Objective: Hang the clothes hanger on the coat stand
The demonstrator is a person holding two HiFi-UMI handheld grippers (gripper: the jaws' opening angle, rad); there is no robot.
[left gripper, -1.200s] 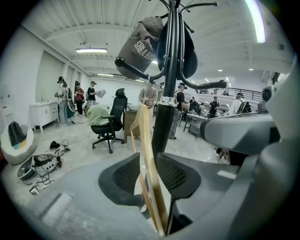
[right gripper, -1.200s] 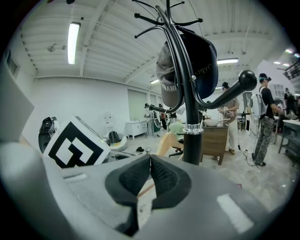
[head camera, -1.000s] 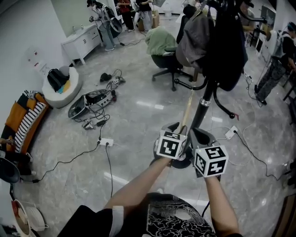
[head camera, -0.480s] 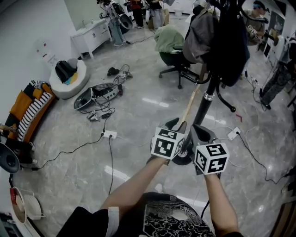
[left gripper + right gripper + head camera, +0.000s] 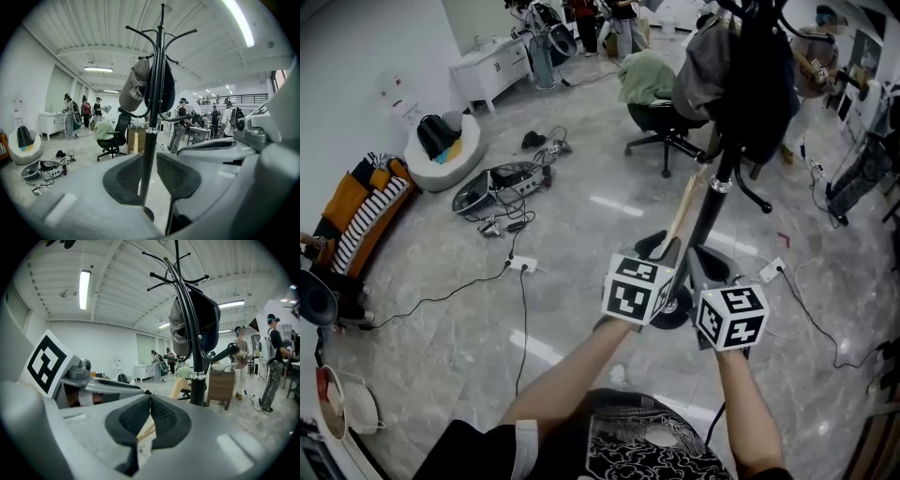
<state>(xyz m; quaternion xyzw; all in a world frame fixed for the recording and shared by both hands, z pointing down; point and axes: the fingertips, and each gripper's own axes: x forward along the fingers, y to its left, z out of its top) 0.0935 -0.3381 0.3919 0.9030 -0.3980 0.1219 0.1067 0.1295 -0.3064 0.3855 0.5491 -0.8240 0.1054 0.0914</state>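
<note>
The black coat stand rises just beyond both grippers, with a grey cap and dark garments on its upper hooks. My right gripper is shut on the pale wooden clothes hanger. In the head view the clothes hanger slants up beside the pole, between the two marker cubes. My left gripper is open, nothing between its pads, and the coat stand pole shows through the gap. In the head view the left gripper sits left of the right gripper, both above the stand's round base.
An office chair draped with a green garment stands behind the stand. Cables, a power strip and an open case lie on the floor at left. Another power strip lies at right. People stand at the back.
Both grippers and the hanger keep their place beside the pole. The head view has shifted a little, so the floor items sit slightly further right and lower.
</note>
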